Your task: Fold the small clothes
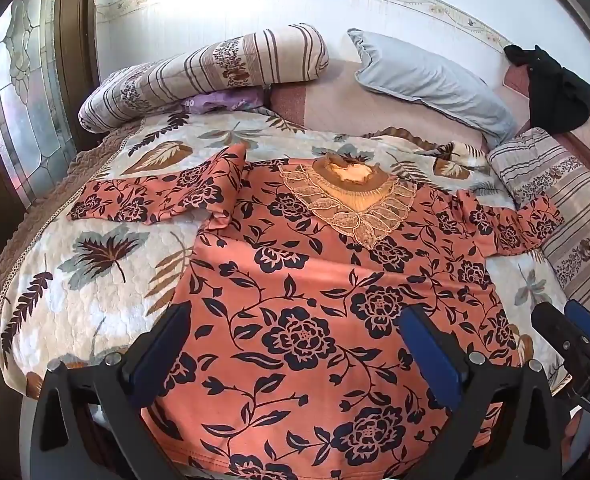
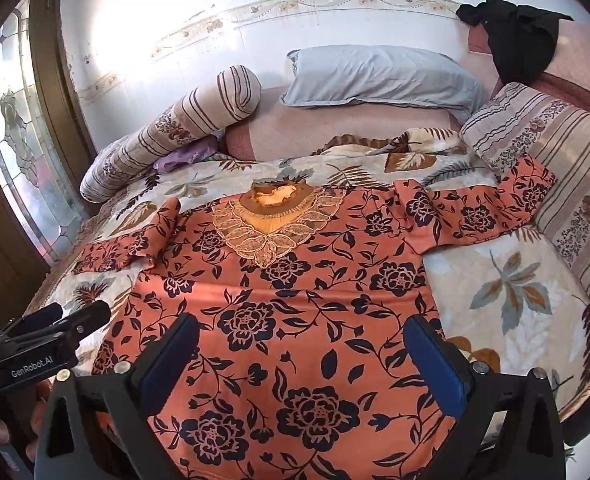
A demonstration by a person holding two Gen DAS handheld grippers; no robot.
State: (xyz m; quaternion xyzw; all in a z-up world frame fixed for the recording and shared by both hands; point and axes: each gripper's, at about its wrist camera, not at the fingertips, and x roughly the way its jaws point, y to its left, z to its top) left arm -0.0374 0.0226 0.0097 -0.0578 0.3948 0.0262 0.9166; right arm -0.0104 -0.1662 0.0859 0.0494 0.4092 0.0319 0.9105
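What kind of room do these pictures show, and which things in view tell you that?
Most likely a bedroom in a home. A leaf-patterned quilt covers a bed, with a grey pillow and a striped bolster lying near the wall. An orange floral top is spread flat on the quilt.

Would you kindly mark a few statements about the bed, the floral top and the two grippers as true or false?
1. The floral top lies spread flat, front up. True.
2. The left gripper is clamped on a sleeve. False: its jaws stand open, holding nothing.
3. A black garment lies at the bed's far right corner. True.
4. The light blue pillow rests on the top. False: it lies apart, near the wall.
5. The right gripper is open. True.
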